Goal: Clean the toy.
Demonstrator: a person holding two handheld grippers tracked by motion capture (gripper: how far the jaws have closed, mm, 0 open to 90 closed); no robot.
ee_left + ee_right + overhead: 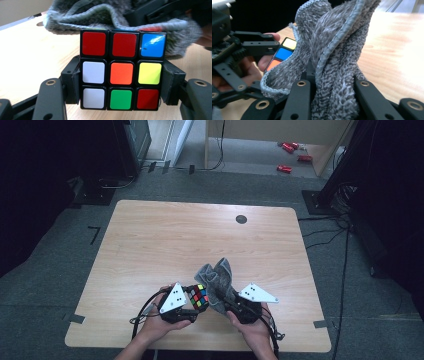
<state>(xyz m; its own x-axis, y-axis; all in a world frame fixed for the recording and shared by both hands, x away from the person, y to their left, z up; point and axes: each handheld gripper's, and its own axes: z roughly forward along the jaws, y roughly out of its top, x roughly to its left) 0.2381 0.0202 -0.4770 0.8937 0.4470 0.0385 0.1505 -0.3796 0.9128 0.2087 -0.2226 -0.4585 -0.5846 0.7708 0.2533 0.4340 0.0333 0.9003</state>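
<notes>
A colourful puzzle cube (198,297) is clamped between the pads of my left gripper (192,302) near the table's front edge. In the left gripper view the cube (121,72) faces me with red, blue, white, orange, yellow and green squares, and the jaws press on its two sides. My right gripper (225,297) is shut on a bunched grey cloth (216,280). The cloth (329,57) rises between its jaws and lies against the cube (283,53). In the left gripper view the cloth (105,15) sits right behind the cube's top.
The wooden table (165,235) has a small dark round cap (241,219) at the back right. Red items (291,155) lie on the floor beyond the table. Cables (345,250) run along the floor to the right.
</notes>
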